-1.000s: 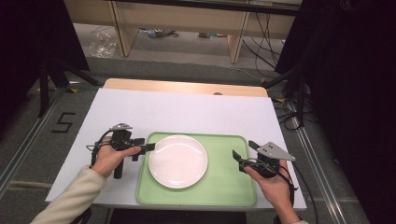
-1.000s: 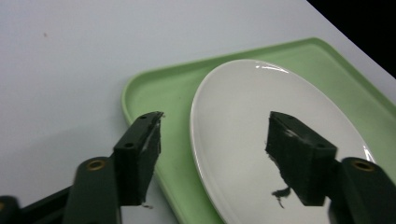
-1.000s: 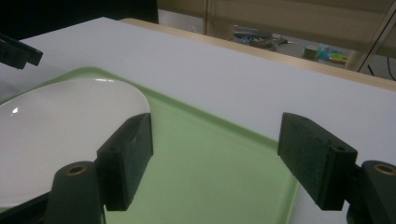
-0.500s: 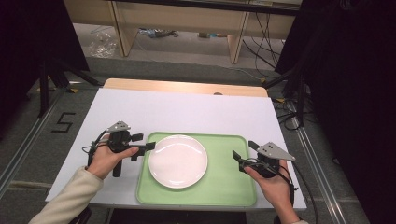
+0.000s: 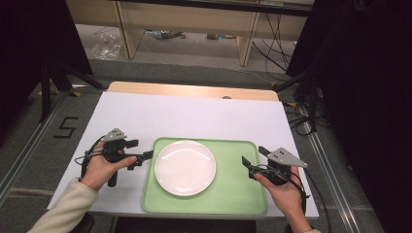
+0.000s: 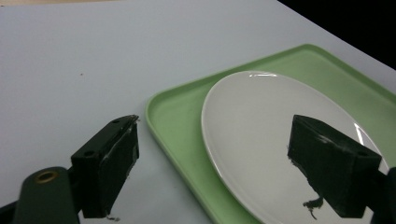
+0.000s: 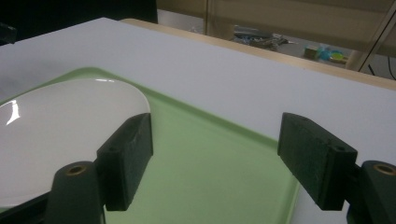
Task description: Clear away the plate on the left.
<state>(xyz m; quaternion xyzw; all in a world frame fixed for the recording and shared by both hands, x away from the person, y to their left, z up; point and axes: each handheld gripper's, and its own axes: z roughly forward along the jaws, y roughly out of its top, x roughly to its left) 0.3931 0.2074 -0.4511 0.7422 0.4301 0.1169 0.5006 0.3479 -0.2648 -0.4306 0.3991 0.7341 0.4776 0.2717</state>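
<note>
High view: a white plate (image 5: 184,167) lies on a green tray (image 5: 233,196) at lower centre of the tabletop (image 5: 194,116). Both jaws spread wide and empty, the left hand-held gripper (image 5: 144,156) sits at the tray's left rim and the right hand-held gripper (image 5: 248,162) over its right side. A tray lift looks likeliest; each should straddle its rim squarely and close evenly, keeping the plate level.
</note>
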